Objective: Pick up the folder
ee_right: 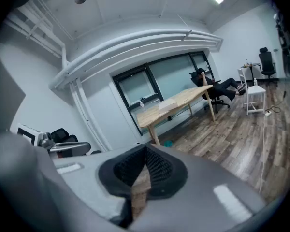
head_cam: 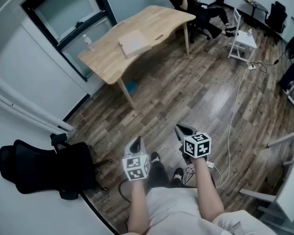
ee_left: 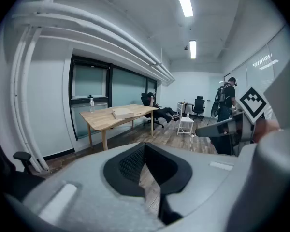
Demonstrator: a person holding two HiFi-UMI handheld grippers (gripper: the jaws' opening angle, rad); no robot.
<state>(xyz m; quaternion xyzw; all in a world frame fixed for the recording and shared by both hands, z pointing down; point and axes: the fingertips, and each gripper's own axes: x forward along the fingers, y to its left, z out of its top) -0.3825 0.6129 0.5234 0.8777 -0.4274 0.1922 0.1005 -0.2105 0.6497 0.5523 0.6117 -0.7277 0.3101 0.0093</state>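
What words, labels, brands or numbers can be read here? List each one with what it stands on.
No text can be read anywhere.
left hand-held gripper and right hand-held gripper: only black-and-white square patterns, no letters.
bottle: any label is too small to read.
folder: no print visible.

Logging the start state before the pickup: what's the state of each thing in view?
folder, lying flat on the table, untouched
bottle, upright on the table
left gripper, shut, empty
right gripper, shut, empty
black office chair, unoccupied
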